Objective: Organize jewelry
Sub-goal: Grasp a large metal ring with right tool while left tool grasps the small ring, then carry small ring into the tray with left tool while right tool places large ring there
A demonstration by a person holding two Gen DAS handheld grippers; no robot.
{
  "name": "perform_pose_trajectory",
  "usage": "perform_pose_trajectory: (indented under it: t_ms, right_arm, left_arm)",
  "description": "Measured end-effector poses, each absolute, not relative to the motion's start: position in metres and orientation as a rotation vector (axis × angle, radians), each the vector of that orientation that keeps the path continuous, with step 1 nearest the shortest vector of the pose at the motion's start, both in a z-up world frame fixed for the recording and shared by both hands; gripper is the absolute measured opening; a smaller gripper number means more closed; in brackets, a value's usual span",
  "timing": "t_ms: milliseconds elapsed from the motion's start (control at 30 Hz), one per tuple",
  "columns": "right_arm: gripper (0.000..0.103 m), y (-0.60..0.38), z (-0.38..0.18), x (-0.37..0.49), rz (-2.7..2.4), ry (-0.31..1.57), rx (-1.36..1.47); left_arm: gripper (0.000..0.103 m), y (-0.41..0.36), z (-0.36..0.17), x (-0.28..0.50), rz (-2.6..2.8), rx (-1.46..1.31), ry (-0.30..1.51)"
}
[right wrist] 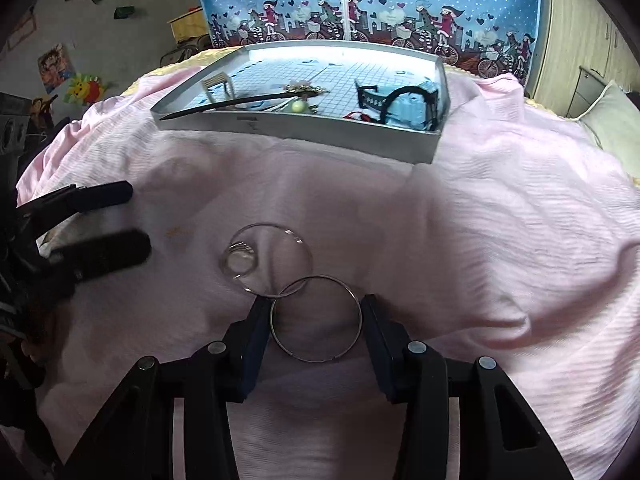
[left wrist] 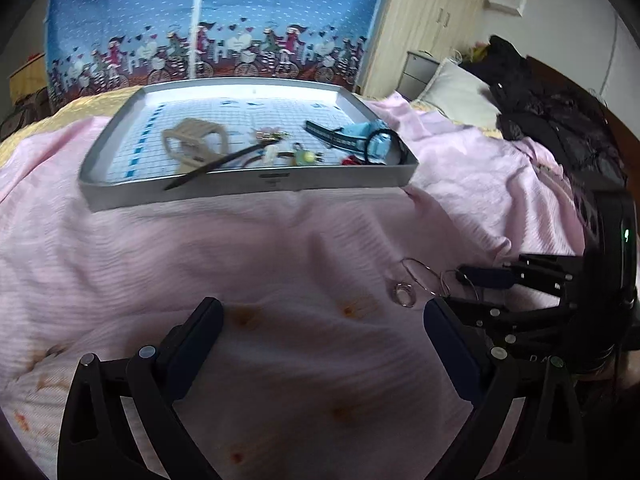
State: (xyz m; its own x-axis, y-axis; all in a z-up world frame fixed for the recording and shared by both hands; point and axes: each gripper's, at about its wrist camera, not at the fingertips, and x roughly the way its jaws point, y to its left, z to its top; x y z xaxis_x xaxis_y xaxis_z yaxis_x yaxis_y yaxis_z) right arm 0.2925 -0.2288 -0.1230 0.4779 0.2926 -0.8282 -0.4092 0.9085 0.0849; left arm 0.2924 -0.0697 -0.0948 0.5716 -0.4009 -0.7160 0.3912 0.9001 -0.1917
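Note:
A thin metal hoop [right wrist: 344,354] lies flat on the pink blanket [right wrist: 480,240]. My right gripper [right wrist: 316,307] is shut on it, a pad touching each side. A second hoop [right wrist: 264,225] overlaps the first one's far edge, and a small clear ring [right wrist: 240,258] lies inside it. In the left wrist view the ring [left wrist: 405,294] and hoops [left wrist: 420,276] lie beside the right gripper [left wrist: 464,290]. My left gripper [left wrist: 322,312] hovers wide open over bare blanket, to the left of them. A grey tray [left wrist: 248,184] farther back holds a beige hair claw [left wrist: 196,144], a black hair stick [left wrist: 212,166] and a black hair tie [left wrist: 386,144].
The tray's front wall [right wrist: 320,132] faces both grippers, and the hair stick's tip pokes over its near left corner. A pillow [left wrist: 460,92] and a pile of dark clothing [left wrist: 540,112] lie to the right. A blue printed fabric wardrobe [left wrist: 220,20] stands behind the bed.

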Motion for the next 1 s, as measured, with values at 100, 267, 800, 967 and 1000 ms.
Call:
perform_pose_trajectory:
  t_ms: [100,267,800,967,1000]
  right_arm:
    - [0.044,-0.24,-0.123,0.299,0.395,0.981,-0.109]
    - [0.044,-0.268,-0.123,0.311,0.33,0.982,-0.013]
    - [0.044,-0.282,-0.122,0.316,0.328,1.001,0.102]
    - [0.044,-0.28,-0.124,0.316,0.323,1.008,0.096]
    - [0.044,-0.28,-0.124,0.315,0.323,1.008,0.096]
  left_arm:
    - [0.098,-0.086,-0.098,0.297,-0.498,0.039,0.845]
    - [0.087,-0.112,-0.104,0.306,-0.578,0.099,0.86]
    - [0.039,-0.127,-0.136,0.317,-0.581,0.1,0.884]
    - [0.024,-0.125,-0.134,0.314,-0.58,0.095,0.871]
    - [0.022,-0.124,-0.134,0.314,-0.582,0.092,0.869]
